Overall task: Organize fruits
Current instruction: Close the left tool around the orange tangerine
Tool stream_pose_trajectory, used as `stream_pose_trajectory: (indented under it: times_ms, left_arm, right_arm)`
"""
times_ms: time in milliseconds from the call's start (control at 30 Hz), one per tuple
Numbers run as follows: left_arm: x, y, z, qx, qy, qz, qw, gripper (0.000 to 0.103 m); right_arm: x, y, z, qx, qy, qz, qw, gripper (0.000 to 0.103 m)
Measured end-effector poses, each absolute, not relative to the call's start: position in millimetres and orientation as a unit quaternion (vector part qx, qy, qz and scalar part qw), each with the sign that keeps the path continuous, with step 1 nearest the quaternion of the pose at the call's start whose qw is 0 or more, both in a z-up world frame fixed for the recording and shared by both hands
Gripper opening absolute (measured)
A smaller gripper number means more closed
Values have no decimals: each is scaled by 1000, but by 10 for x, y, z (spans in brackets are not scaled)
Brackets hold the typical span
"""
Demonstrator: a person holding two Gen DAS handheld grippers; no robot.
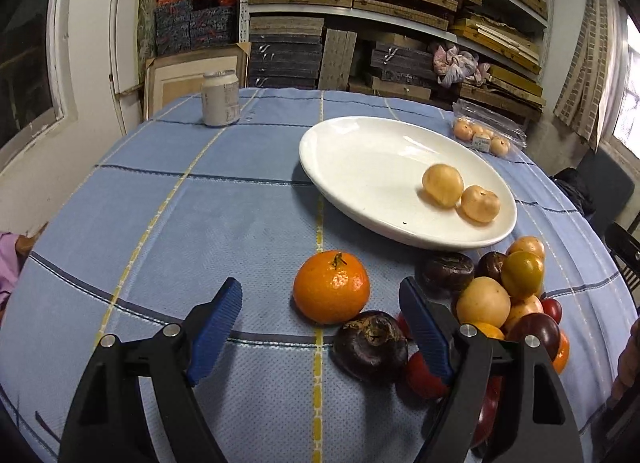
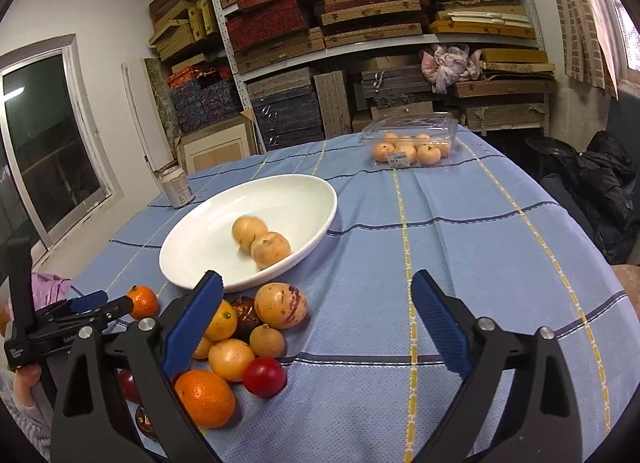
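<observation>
The left gripper (image 1: 320, 327) is held wide open and nothing is grasped in it. The orange mandarin (image 1: 331, 292) lies on the blue tablecloth (image 1: 160, 223) directly ahead, between the two fingers and just past their tips, so it is probably the next fruit to be taken. The white plate (image 1: 360, 167), with two pale fruits (image 1: 460, 195) already inside, is farther ahead and to the right. The right gripper (image 2: 316, 319) is also open and empty, beside the fruit pile (image 2: 240, 343), so the left one is judged nearer.
</observation>
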State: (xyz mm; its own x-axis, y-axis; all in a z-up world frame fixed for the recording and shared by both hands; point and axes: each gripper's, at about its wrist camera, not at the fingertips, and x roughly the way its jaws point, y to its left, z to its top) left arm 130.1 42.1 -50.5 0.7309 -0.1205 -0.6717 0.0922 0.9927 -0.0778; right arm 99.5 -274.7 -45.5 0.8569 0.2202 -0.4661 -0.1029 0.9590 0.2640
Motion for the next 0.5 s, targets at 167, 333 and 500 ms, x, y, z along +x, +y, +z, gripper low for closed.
stream_pose_trajectory:
  times_ms: [167, 333, 500]
  left_arm:
    - [1385, 440, -574, -25, 380, -62, 923, 81]
    - [1462, 428, -606, -24, 389, -72, 918, 80]
    - [1541, 476, -669, -37, 404, -81, 910, 62]
  right_arm:
    - [992, -2753, -449, 120, 254, 83, 956, 95]
    - [999, -2734, -465, 117, 258, 85, 955, 95]
    - [1020, -2682, -492, 106, 265, 87, 955, 95]
